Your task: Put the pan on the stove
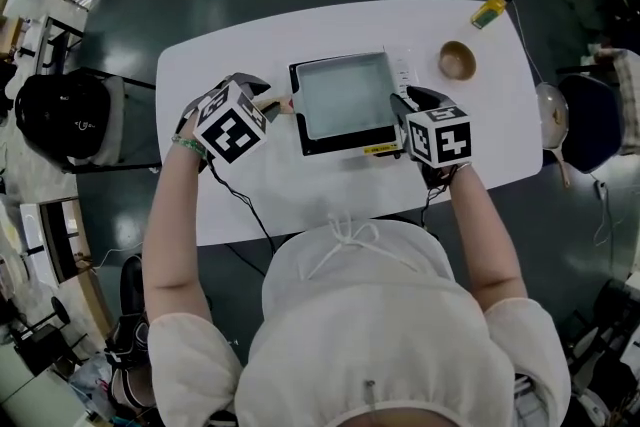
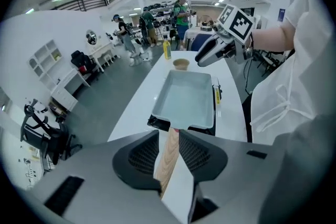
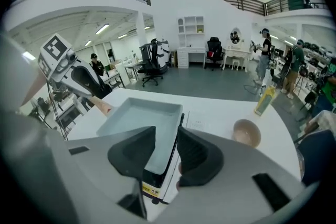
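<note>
A rectangular pale grey pan with a wooden handle sits on a black stove in the middle of the white table. My left gripper is at the pan's left, shut on the handle, which fills the gap between its pads. On the pan's right side, my right gripper straddles the pan's rim. One jaw is inside the pan, the other outside over the stove's edge, and both close on the wall.
A brown bowl stands on the table to the right of the stove, with a yellow bottle at the far right corner. A black bag on a chair is left of the table, another chair right.
</note>
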`<state>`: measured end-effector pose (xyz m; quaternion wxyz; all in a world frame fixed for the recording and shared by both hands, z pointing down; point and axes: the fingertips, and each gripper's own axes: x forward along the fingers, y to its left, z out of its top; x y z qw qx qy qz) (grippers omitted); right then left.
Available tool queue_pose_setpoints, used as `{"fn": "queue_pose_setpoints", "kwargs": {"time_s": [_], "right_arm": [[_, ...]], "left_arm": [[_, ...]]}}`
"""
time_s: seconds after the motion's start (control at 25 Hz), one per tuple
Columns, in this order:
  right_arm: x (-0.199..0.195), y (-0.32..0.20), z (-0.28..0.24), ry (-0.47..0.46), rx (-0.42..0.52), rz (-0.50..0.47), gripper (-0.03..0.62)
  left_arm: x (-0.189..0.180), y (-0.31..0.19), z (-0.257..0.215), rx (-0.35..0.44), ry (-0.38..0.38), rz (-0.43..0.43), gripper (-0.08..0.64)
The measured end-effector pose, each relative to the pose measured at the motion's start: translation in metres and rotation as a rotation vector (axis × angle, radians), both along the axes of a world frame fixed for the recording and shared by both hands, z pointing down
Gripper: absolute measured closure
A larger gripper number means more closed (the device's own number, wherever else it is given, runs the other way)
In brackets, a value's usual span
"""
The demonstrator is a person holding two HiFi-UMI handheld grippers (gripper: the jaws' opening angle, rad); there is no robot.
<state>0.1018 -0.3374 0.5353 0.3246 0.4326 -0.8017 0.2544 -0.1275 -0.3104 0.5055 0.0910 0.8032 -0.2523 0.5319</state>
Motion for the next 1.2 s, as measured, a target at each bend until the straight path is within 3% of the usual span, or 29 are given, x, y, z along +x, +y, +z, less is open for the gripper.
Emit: {"fn": "queue_pose_setpoints", "kwargs": {"time_s": [0.16, 0.24, 0.48, 0.72, 0.88, 1.2], "right_arm": [[-0.003, -0.022, -0.008, 0.001, 0.08, -0.013, 0.536], [-0.004, -0.027, -0.014, -0.009, 0.112, -0.013, 0.584], [-0.019, -0.043, -0.032, -0.047, 0.255, -0.056, 0.584], [0.017, 0.097, -0.161, -0.111, 0.443, -0.061, 0.584], [0.012, 0.104, -0.183, -0.155, 0.54, -0.068, 0.586], [0.017, 0.111, -0.195, -0.214, 0.591, -0.032, 0.588]], "left_arm": [[-0.004, -0.018, -0.006, 0.068, 0.034, -0.054, 0.522], [-0.003, -0.021, -0.01, 0.086, 0.068, -0.083, 0.531], [-0.004, -0.034, -0.032, 0.261, 0.219, -0.203, 0.537], [0.037, 0.101, -0.154, 0.532, 0.381, -0.338, 0.536], [0.035, 0.114, -0.174, 0.595, 0.521, -0.465, 0.535], [0.025, 0.136, -0.196, 0.689, 0.714, -0.606, 0.535]]}}
